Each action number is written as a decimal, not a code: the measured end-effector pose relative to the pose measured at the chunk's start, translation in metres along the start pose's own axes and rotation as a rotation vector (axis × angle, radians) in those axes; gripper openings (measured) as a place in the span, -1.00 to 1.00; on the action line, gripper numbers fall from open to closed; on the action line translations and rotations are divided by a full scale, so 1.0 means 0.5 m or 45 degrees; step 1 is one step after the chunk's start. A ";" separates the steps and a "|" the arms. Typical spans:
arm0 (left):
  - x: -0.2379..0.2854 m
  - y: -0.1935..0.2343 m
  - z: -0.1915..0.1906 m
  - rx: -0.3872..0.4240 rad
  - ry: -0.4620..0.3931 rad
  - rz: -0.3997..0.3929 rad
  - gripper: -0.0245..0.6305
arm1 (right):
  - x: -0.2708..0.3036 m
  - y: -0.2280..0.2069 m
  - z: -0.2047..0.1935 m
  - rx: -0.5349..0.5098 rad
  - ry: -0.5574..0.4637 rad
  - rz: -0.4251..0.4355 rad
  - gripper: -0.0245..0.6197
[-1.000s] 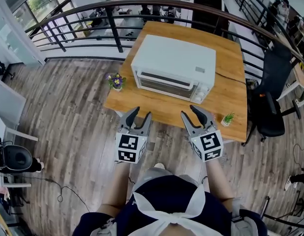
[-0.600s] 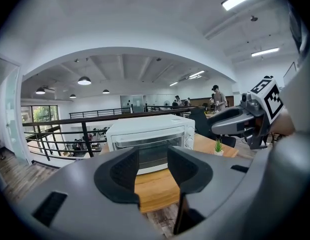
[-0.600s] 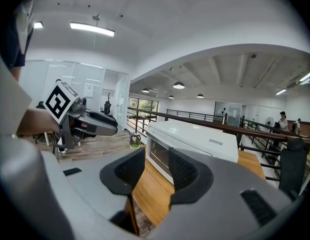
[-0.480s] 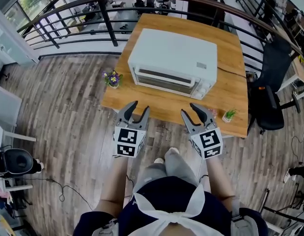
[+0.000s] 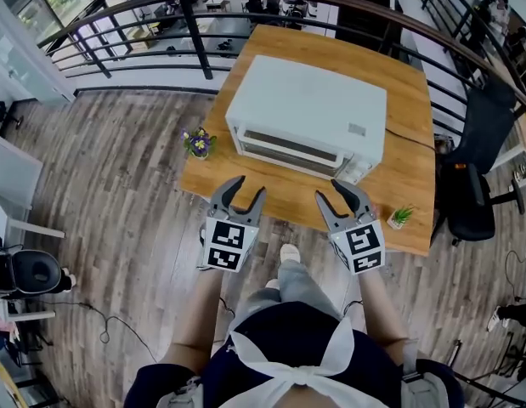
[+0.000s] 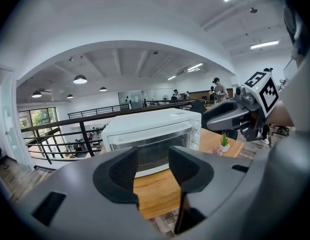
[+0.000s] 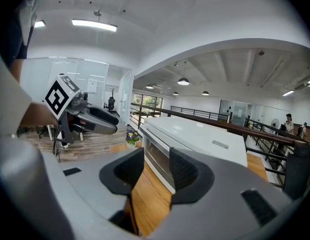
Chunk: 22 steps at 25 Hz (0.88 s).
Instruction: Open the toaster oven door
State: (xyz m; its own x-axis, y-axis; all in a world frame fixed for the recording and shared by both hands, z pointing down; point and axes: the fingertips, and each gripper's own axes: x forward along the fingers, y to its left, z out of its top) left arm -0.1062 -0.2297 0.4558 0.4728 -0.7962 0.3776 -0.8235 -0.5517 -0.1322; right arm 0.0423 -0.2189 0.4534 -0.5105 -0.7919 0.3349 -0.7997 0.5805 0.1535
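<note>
The toaster oven point(image 5: 307, 113) sat on the wooden table point(image 5: 288, 195) ahead of both my grippers, its glass door point(image 5: 288, 148) shut and facing me, apart from my jaws. I held my left gripper point(image 5: 248, 189) and right gripper point(image 5: 332, 192) side by side at the table's near edge, tips pointed toward the oven. Both pairs of jaws were spreading wider, with nothing between them. A small grey label point(image 5: 357, 129) on the oven's top was too small to read.

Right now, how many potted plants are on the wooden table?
2. A purple-flowered pot at the left edge of the wooden table; a small green potted plant near its right front corner. The white toaster oven may hide others.
</note>
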 end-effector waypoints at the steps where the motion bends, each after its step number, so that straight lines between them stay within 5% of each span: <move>1: 0.009 0.003 0.001 0.007 0.005 -0.001 -0.36 | 0.008 -0.009 0.000 -0.001 0.004 -0.001 -0.41; 11: 0.098 0.038 0.010 0.152 0.082 -0.008 -0.33 | 0.077 -0.060 -0.005 -0.046 0.073 0.037 -0.35; 22: 0.191 0.068 0.001 0.422 0.235 -0.037 -0.21 | 0.131 -0.093 -0.041 -0.143 0.197 0.056 -0.36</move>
State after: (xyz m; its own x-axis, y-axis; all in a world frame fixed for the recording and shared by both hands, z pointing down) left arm -0.0887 -0.3245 0.4867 0.4051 -0.7373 0.5407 -0.6501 -0.6481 -0.3967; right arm 0.0524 -0.2938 0.4872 -0.4824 -0.7318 0.4815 -0.7331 0.6381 0.2354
